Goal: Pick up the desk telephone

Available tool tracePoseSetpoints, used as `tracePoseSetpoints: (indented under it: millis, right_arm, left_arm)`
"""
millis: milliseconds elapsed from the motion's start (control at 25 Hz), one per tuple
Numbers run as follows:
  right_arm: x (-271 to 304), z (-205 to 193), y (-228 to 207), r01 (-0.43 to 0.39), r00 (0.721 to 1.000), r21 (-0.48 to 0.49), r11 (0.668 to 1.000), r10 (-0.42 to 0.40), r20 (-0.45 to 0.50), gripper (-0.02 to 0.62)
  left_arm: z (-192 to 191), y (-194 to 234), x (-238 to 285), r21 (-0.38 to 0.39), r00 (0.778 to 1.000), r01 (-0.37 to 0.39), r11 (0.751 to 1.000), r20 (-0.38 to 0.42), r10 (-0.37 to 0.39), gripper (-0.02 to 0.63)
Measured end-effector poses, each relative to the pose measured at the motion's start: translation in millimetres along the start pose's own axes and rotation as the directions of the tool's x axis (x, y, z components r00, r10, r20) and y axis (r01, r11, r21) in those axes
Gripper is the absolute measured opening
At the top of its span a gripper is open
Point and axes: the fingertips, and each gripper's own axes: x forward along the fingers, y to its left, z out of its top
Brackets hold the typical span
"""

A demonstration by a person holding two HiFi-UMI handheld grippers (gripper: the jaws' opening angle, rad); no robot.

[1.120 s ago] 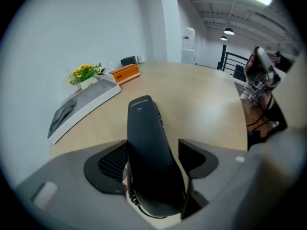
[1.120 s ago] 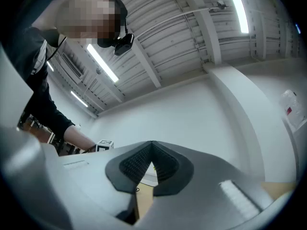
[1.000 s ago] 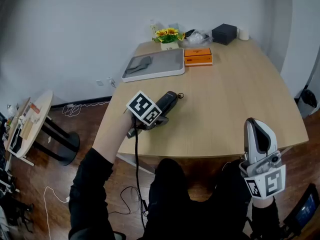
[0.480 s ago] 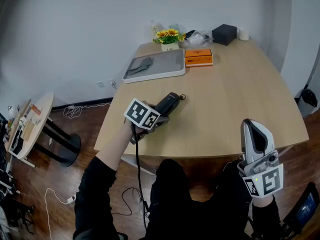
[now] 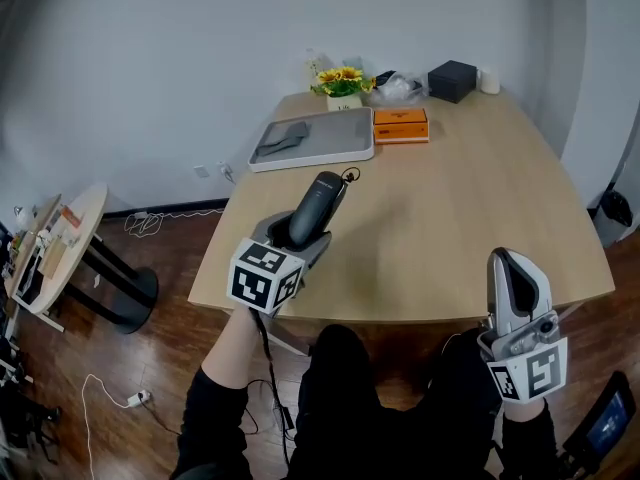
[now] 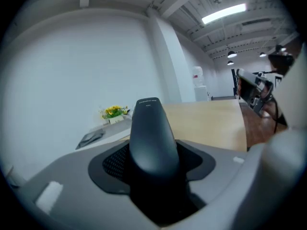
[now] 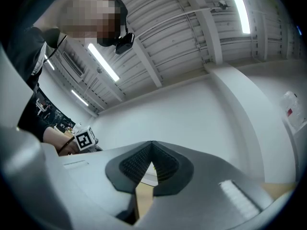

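Note:
The black telephone handset [image 5: 316, 202] sticks out from my left gripper [image 5: 300, 236], which is shut on it over the near left part of the wooden table [image 5: 450, 218]. It points away from me, toward the tray. The left gripper view shows the handset [image 6: 149, 138] upright between the grey jaws of the left gripper [image 6: 153, 159], its lower end hidden in them. A thin cord loop [image 5: 350, 175] shows at the handset's far tip. My right gripper [image 5: 516, 280] is shut on nothing, held off the table's near right edge. Its pads [image 7: 163, 166] meet at the tips.
A white tray [image 5: 310, 158] with a grey cloth [image 5: 282, 133] lies at the back left. Beside it are an orange box [image 5: 400, 124], a sunflower pot [image 5: 342, 78], a black box [image 5: 452, 80] and a white cup [image 5: 489, 80]. A round side table [image 5: 60, 248] stands left.
My left gripper has drawn back toward the near table edge and turned, so the handset now points straight away instead of to the right. The right gripper has barely moved.

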Motion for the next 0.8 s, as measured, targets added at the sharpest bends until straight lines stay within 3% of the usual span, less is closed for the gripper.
tracePoseSetpoints:
  millis: [120,200,400,800]
  right_arm:
    - [0.6,1.5,-0.9,0.005,1.000,-0.005,1.000,-0.005,0.006,0.000]
    - [0.6,1.9,-2.4,0.010,1.000,-0.004,1.000,-0.010,0.007,0.000]
    - [-2.0,1.8,-7.2,0.015,1.000,-0.003,1.000,-0.015,0.007,0.000]
    - [-2.3,6.1,-11.0,0.028,0.999,-0.005,1.000,-0.027,0.020,0.000]
  left_arm:
    - [24.9,-10.8,-29.3,-0.030,0.993,-0.024,0.999,0.118,0.027,0.267]
    - [33.4,-20.7,-45.3,-0.052,0.988,-0.017,0.999,0.154,0.025,0.267]
    - [39.3,-42.8,-73.3,0.011,0.982,-0.089,0.996,0.169,0.086,0.267]
    - [40.1,-49.0,-79.9,0.025,0.978,-0.110,0.994,0.180,0.103,0.267]
